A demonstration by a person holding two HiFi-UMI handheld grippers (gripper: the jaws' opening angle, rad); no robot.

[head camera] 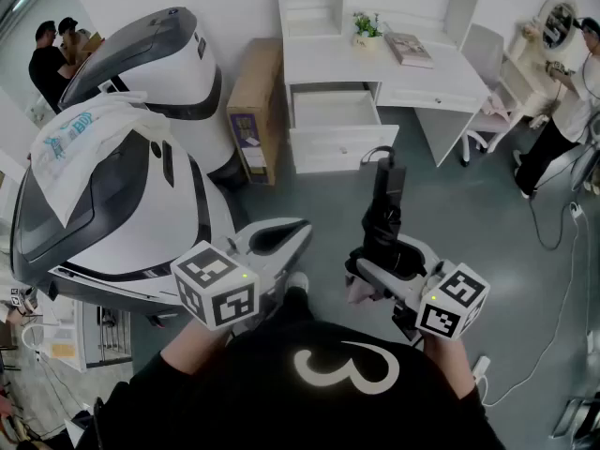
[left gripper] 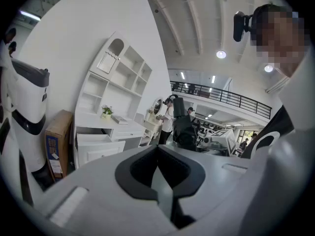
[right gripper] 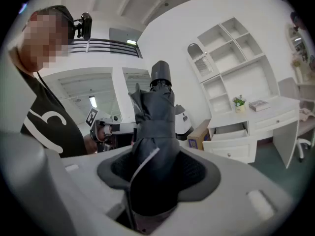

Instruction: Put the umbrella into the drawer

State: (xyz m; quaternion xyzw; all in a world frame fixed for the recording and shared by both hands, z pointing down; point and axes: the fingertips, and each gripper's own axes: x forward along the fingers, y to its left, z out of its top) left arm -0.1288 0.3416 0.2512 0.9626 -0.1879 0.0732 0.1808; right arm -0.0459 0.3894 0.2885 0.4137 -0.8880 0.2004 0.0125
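With the right gripper point(head camera: 378, 268) clamped round the folded umbrella point(head camera: 385, 216) and the left gripper point(head camera: 281, 239) closed on nothing, best carry it to the far open drawer point(head camera: 336, 111) and lay it in lengthwise.

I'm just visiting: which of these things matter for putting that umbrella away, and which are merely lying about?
Part of the job: umbrella, held in the jaws of the right gripper; the open drawer.
Just lying about: cardboard box, potted plant, book.
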